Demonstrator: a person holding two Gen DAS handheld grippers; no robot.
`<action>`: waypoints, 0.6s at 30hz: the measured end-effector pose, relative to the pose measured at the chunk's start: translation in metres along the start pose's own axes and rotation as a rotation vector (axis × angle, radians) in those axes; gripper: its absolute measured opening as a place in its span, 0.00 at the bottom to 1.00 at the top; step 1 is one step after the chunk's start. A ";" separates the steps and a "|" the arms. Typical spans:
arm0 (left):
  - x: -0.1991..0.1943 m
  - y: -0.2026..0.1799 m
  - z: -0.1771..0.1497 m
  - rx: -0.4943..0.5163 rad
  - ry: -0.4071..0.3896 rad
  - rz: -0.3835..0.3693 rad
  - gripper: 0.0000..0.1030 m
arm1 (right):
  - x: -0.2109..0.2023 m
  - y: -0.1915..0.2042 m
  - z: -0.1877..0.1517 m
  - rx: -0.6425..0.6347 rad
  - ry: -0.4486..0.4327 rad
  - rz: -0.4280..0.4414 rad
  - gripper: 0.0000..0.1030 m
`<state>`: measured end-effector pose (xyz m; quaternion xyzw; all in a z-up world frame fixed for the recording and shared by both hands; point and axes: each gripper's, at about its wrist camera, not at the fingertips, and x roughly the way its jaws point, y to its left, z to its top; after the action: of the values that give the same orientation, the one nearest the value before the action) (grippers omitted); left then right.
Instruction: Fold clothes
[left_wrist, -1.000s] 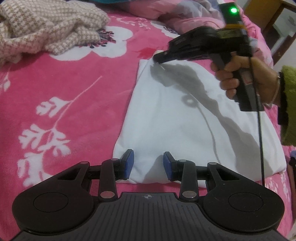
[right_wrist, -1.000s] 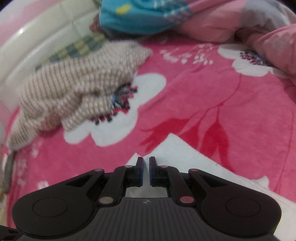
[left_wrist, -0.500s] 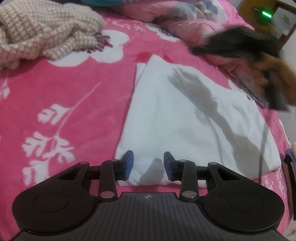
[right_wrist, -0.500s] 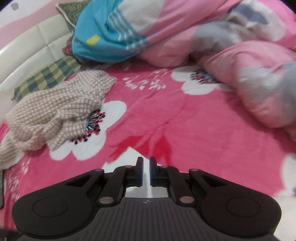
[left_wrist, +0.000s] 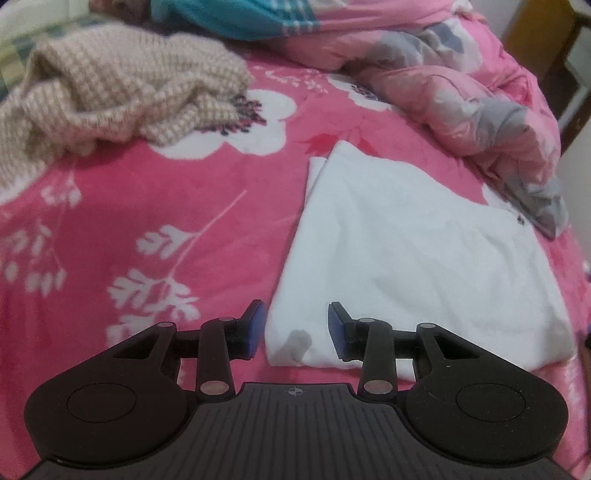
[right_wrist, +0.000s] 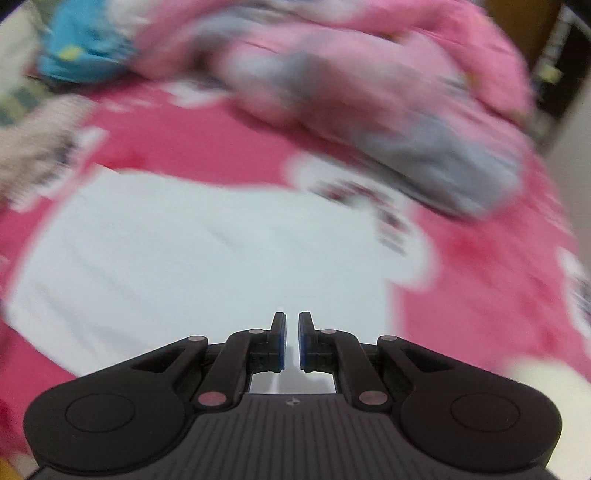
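Straddling the folded white garment's near edge, left hand-held gripper parted; right one nearly closed, empty.

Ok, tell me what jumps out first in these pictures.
A folded white garment lies flat on the bright pink flowered bedspread, right ahead of the left gripper, whose jaws stand open at its near edge. A crumpled beige knit sweater sits far left, and a bunched pink quilt far right.
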<state>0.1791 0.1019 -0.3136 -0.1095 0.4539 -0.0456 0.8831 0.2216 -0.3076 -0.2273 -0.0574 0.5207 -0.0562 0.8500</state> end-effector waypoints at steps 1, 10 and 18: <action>0.000 -0.004 -0.002 0.012 0.007 0.004 0.36 | -0.004 -0.017 -0.011 0.011 0.022 -0.046 0.06; 0.008 -0.038 -0.007 0.054 0.075 0.030 0.36 | 0.005 -0.011 -0.081 -0.477 0.126 0.088 0.06; 0.031 -0.067 -0.006 0.188 0.082 0.077 0.36 | 0.052 0.032 -0.115 -1.073 0.085 0.273 0.06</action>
<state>0.1940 0.0301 -0.3257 -0.0066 0.4871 -0.0586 0.8714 0.1435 -0.2881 -0.3297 -0.4120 0.5127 0.3255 0.6793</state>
